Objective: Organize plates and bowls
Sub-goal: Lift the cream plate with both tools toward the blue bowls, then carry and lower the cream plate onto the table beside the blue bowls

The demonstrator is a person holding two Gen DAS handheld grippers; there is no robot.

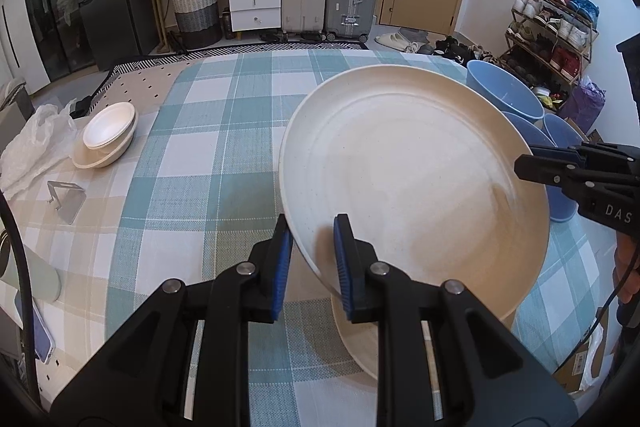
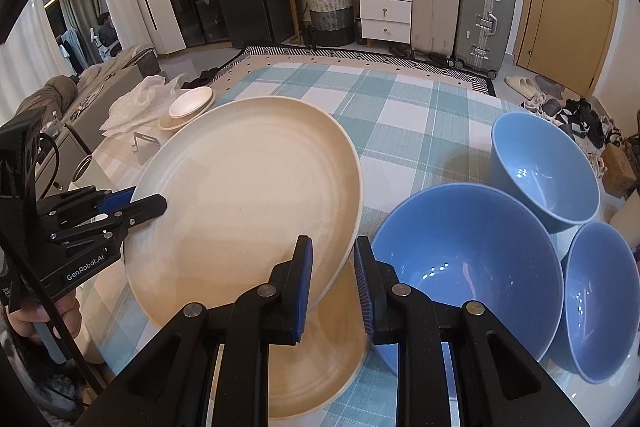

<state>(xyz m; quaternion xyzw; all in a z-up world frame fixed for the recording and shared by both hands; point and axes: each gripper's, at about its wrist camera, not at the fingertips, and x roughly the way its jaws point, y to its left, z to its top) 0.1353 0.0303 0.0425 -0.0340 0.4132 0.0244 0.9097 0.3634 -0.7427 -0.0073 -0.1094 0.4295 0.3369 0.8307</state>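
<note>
two grippers clamped on one big cream plate [image 1: 412, 179]: left gripper [image 1: 312, 259] pinching its near-left rim, right gripper [image 2: 334, 283] pinching the opposite rim. held tilted in the air, just above a second cream plate [image 2: 320, 367] lying on the checked tablecloth [image 1: 224, 131]. looked mid-carry in the plate-stacking step. next move probably called for levelling and lowering evenly onto a stack, keeping clear of the blue bowls [image 2: 468, 259] alongside. matte, speckled, faint rings, shallow rim.

Matt speckled plate [image 1: 420, 163], glossy bowls [image 2: 472, 259] (woven checked tablecloth [image 1: 224, 131]).
</note>
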